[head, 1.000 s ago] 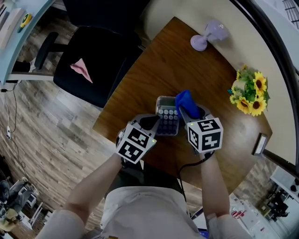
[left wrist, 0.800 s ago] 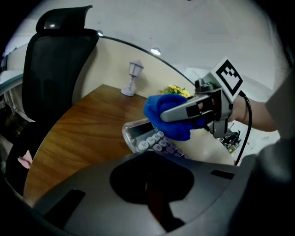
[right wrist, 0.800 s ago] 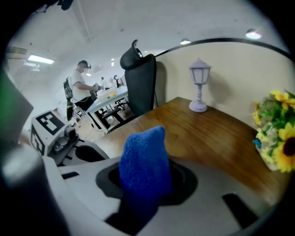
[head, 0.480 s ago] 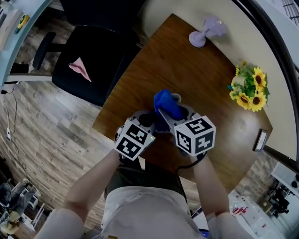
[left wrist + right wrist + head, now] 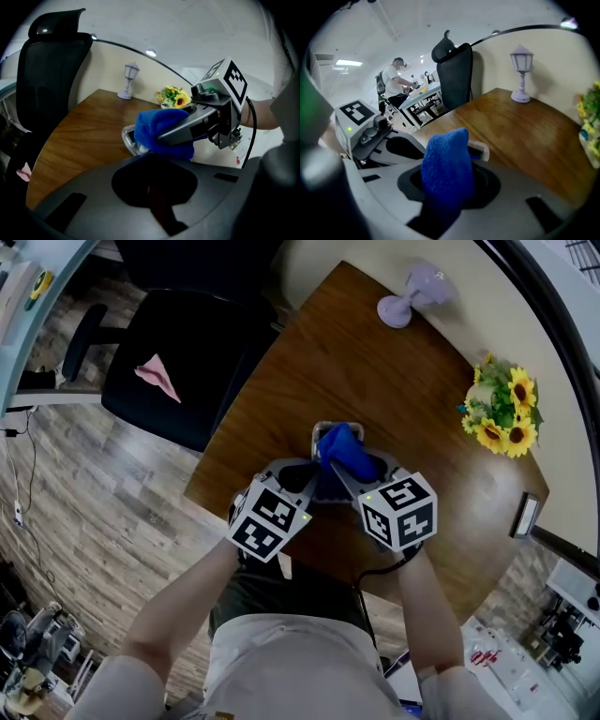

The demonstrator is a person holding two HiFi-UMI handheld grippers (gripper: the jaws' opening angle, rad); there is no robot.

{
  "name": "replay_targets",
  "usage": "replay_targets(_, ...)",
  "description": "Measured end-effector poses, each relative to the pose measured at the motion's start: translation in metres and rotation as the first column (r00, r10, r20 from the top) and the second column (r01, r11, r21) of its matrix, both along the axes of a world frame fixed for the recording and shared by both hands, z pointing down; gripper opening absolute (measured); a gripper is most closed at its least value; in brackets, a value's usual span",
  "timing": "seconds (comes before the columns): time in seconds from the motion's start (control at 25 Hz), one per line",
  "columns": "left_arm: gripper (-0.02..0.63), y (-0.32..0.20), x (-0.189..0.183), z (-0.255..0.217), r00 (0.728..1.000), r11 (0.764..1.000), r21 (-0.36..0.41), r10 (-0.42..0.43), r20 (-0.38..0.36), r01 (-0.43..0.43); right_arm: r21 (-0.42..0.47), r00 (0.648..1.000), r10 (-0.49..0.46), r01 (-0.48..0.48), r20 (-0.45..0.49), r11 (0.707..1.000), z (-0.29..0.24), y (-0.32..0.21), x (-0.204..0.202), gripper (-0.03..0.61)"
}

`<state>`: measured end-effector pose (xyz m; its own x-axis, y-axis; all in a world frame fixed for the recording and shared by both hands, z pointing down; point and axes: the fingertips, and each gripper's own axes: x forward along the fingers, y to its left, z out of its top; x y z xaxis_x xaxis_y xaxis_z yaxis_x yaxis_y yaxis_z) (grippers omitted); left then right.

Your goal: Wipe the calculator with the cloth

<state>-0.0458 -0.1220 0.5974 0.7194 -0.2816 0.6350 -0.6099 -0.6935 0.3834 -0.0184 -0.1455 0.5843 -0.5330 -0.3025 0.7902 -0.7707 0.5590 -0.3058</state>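
Your left hand-held gripper (image 5: 302, 482): jaws drawn in tight, and it seems to pinch the near edge of the calculator (image 5: 129, 139), low over the tabletop (image 5: 375, 381).
Your right hand-held gripper (image 5: 345, 470): pinching a blue cloth (image 5: 446, 168), which bunches up out of its jaws.
Cloth: lies over the calculator and covers most of it, just ahead of your left hand-held gripper.
Calculator: on the wooden tabletop near your edge, between your two hand-held grippers; only its far rim and one pale side show past the cloth.
Sunflowers (image 5: 502, 413): at the tabletop's right edge, well apart from the calculator.
Lamp (image 5: 412, 304): small, lilac and lantern-shaped, at the far corner.
Office chair (image 5: 178, 362): black, beyond the tabletop's left side, with a pink scrap (image 5: 157, 378) on the seat.
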Motion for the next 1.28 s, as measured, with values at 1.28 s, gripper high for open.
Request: replay_targets(1.28, 0.002, 0.0, 0.002, -0.002, 0.999, 1.0, -0.014, -0.018, -0.048, 0.017, 0.055, 0.994, 0.107, -0.106, -0.01, 0.993, 0.0, 0.036, 0.007, 0.133)
